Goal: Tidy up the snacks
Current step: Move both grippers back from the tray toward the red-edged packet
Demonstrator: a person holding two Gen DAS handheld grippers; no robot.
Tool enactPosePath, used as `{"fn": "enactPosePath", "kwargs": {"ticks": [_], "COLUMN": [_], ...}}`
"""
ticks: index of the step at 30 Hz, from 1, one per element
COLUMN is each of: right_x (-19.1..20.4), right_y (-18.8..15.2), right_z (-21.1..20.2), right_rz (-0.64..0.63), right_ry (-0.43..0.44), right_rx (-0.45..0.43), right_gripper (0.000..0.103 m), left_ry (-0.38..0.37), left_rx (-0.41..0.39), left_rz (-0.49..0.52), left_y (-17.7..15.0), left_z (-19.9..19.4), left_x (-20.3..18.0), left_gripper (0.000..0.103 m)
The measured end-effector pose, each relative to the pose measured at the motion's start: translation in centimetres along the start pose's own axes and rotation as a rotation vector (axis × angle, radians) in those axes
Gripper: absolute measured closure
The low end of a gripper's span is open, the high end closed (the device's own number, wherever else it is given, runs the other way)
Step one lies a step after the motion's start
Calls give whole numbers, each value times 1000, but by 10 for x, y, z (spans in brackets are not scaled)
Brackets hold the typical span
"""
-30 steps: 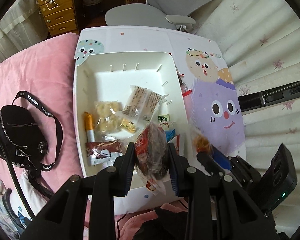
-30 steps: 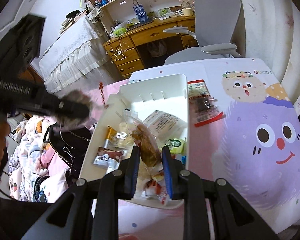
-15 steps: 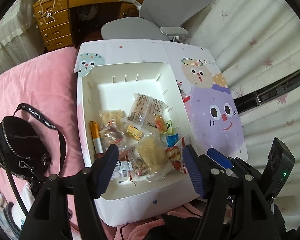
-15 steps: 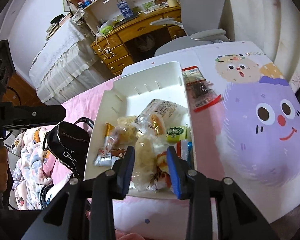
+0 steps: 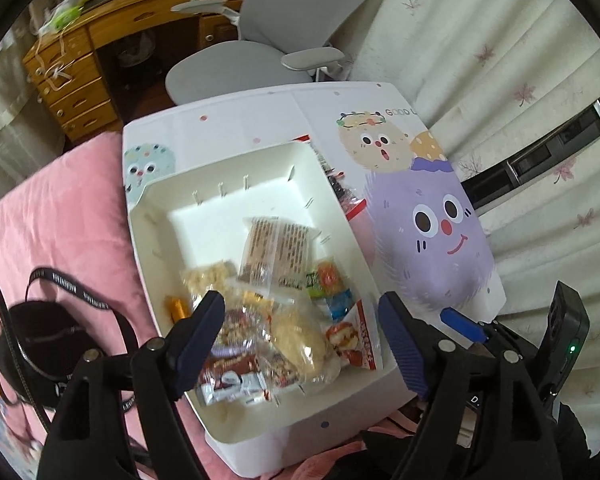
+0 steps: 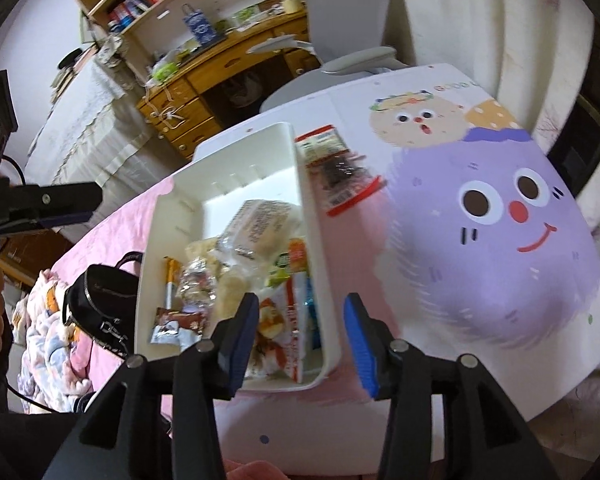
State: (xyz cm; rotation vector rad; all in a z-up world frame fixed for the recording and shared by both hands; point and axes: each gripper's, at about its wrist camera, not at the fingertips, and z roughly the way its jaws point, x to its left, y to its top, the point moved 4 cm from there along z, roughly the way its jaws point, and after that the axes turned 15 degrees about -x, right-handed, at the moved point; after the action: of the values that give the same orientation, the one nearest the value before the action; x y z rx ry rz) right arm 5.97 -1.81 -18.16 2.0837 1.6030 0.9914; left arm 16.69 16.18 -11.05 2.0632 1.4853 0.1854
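Below my two grippers sits one white tray (image 5: pixel 342 236) holding roughly ten wrapped snacks (image 5: pixel 296 336); one red-edged packet (image 6: pixel 338 168) lies outside, beside its right wall. My left gripper (image 5: pixel 300 340) and right gripper (image 6: pixel 300 340) have just been opening; their fingers are spread and pinch nothing. One cartoon-printed worktop (image 5: pixel 452 240) reads "GOOD". One black bag (image 5: pixel 40 344), strap lettered "BALENCIAGA", rests on pink bedding (image 5: pixel 60 216); one grey chair (image 5: pixel 268 52) and one wooden desk (image 5: pixel 80 68) stand behind.
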Motion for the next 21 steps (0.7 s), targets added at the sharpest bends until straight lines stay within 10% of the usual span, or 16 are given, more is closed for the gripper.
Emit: {"fn": "enactPosePath", "kwargs": {"ticks": [21], "right_x": [-35], "right_y": [65], "right_z": [86], "right_rz": [-210], "right_ry": [46], "right_rx": [-78], "right_gripper": [46], "left_ry": [103], "left_rx": [97], "left_rz": [-158], "left_y": [118], "left_z": [118], "left_x": [2], "left_gripper": [21]}}
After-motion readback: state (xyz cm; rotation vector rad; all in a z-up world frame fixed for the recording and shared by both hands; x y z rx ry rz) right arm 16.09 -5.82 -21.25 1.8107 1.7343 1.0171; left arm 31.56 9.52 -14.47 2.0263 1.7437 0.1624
